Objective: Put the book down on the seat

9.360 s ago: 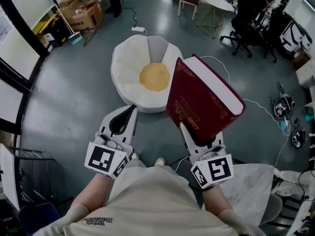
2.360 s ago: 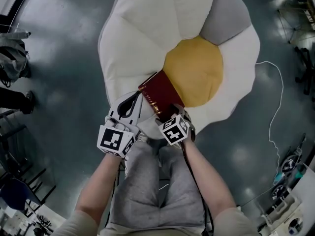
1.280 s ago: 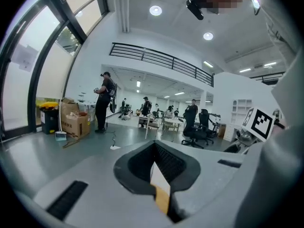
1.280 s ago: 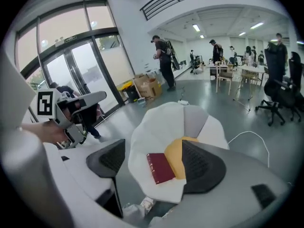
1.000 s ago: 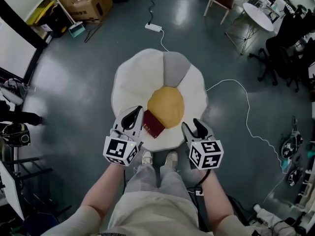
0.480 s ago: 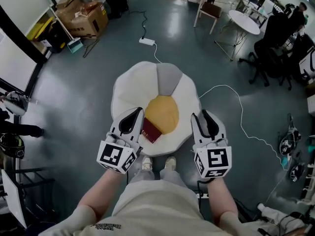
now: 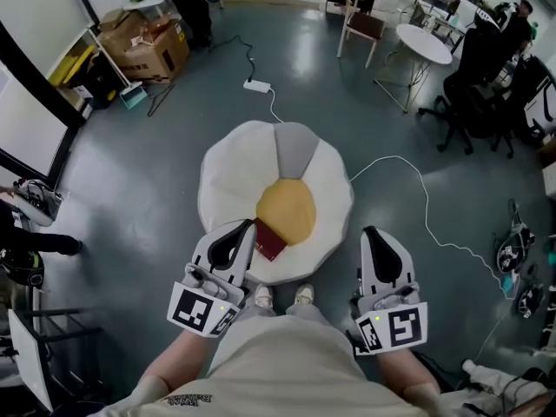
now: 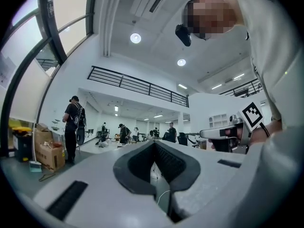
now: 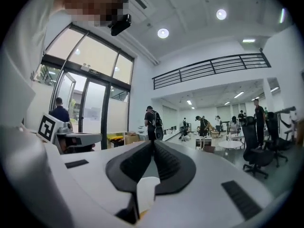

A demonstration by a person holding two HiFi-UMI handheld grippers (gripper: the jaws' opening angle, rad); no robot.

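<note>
The dark red book [image 7: 270, 241] lies flat on the front left part of the seat [image 7: 228, 172], a white egg-shaped floor cushion with a yellow centre [image 7: 286, 210]. Neither gripper touches it. In the head view my left gripper [image 7: 247, 225] hangs just left of the book, its tips over the cushion's front edge, jaws shut and empty. My right gripper [image 7: 372, 229] is off the seat's right side over the floor. Its jaws are closing with nothing between them. Both gripper views look out level across the hall: the left gripper [image 8: 154, 144] and the right gripper [image 9: 153, 142] show tips together.
A white cable [image 7: 408, 168] loops over the floor to the seat's right. A power strip [image 7: 258, 86] lies beyond it. Cardboard boxes [image 7: 143, 42] stand far left, a round table [image 7: 423, 43] and office chairs [image 7: 473, 94] far right. My shoes [image 7: 278, 296] touch the seat's front.
Both grippers have drawn back towards me, away from the seat. The right gripper's jaws have come together. The book stays where it lies on the seat.
</note>
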